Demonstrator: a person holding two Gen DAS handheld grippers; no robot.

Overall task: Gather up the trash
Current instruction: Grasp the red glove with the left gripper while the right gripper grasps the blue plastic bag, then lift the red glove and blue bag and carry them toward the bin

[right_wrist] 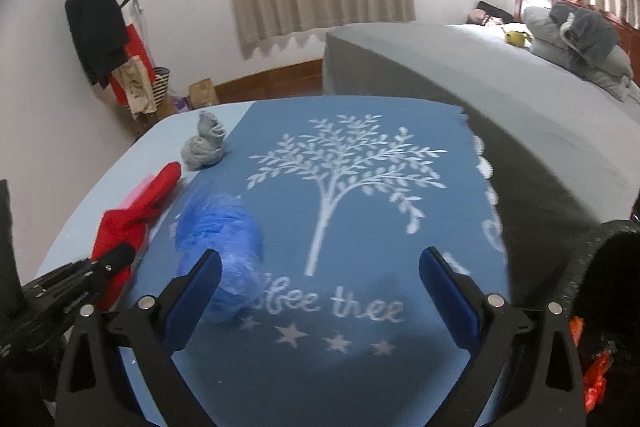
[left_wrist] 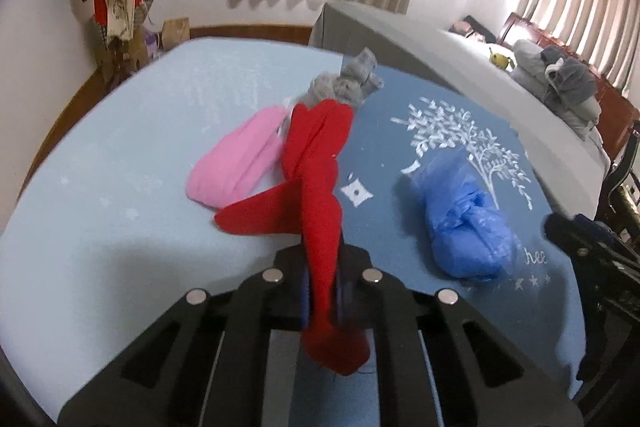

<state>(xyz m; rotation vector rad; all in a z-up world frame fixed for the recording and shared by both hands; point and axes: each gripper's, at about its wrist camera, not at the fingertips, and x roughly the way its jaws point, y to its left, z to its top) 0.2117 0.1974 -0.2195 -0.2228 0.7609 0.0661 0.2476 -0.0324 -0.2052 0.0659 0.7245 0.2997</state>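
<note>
Presently the left gripper [left_wrist: 322, 291] has its fingers pressed together on a long red knitted cloth piece [left_wrist: 316, 171], pinched near its close end; a short tail hangs behind the pads toward the camera. The cloth's long axis runs from the fingers toward 12 o'clock in the left wrist view, a second flap splaying off toward 9 o'clock. Touching its left flank lies a pink folded fabric bundle [left_wrist: 232, 163]; at its far tip sits a grey balled-up sock-like wad [left_wrist: 348, 83].

Right gripper [right_wrist: 320, 283]: fingers wide apart, nothing between the pads. A crumpled blue thin plastic bag [right_wrist: 224, 243] lies just beside the left finger [right_wrist: 192, 303], at about 10 o'clock from the midpoint, partly overlapped by that fingertip in the view; whether it touches I cannot tell. The bag's long axis runs roughly 12 to 6 o'clock in the right wrist view.

All pieces rest on the bench [left_wrist: 100, 187], covered in pale blue, with a darker blue cloth printed with a white tree [right_wrist: 360, 187] over its right part.

Judgement: the right hand is nearer the bag; the grab turns on shifting toward 9 o'clock so the bag falls between the pads. Both grippers tilt downward at the bench. Risk: the thin plastic may slide away under a one-sided push.
</note>
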